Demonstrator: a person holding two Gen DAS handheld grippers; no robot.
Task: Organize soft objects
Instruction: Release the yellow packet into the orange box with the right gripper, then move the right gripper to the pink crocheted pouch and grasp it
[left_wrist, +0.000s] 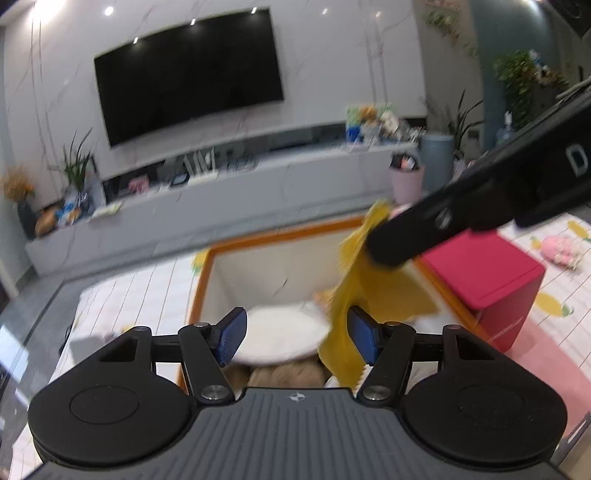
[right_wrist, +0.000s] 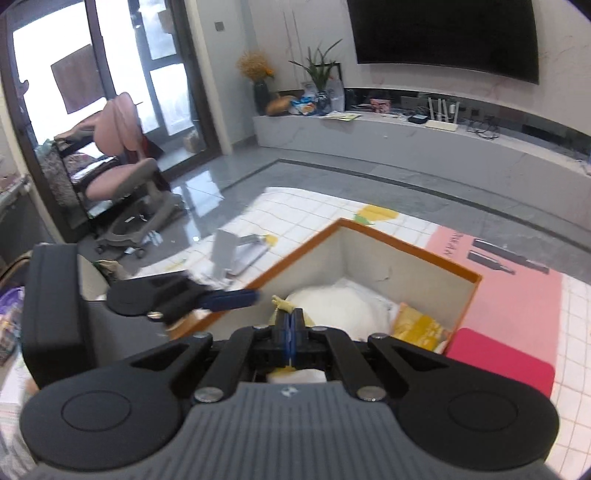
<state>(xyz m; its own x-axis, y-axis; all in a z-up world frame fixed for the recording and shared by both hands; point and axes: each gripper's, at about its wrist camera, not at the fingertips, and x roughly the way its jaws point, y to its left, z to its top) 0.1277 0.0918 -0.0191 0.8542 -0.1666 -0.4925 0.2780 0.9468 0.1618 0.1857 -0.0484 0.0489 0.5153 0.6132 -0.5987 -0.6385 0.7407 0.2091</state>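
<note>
In the right wrist view my right gripper (right_wrist: 291, 329) is shut on a yellow cloth (right_wrist: 281, 304), a bit of which pokes out past the pads. It hangs over an open box with an orange rim (right_wrist: 406, 244) that holds a white cushion (right_wrist: 340, 306) and some folded yellow fabric (right_wrist: 421, 326). From the left wrist view the right gripper (left_wrist: 384, 251) comes in from the upper right, and the yellow cloth (left_wrist: 345, 295) dangles from it down to the box (left_wrist: 199, 291). My left gripper (left_wrist: 297, 336) is open; the cloth hangs just inside its right pad (left_wrist: 364, 338), unpressed.
A red box (left_wrist: 487, 277) stands right of the orange one on the patterned mat. A pink plush toy (left_wrist: 561, 249) lies beyond it. A brown plush (left_wrist: 284, 374) shows under the left gripper. A pink chair (right_wrist: 125, 173) and a grey stand (right_wrist: 232, 254) are at the left.
</note>
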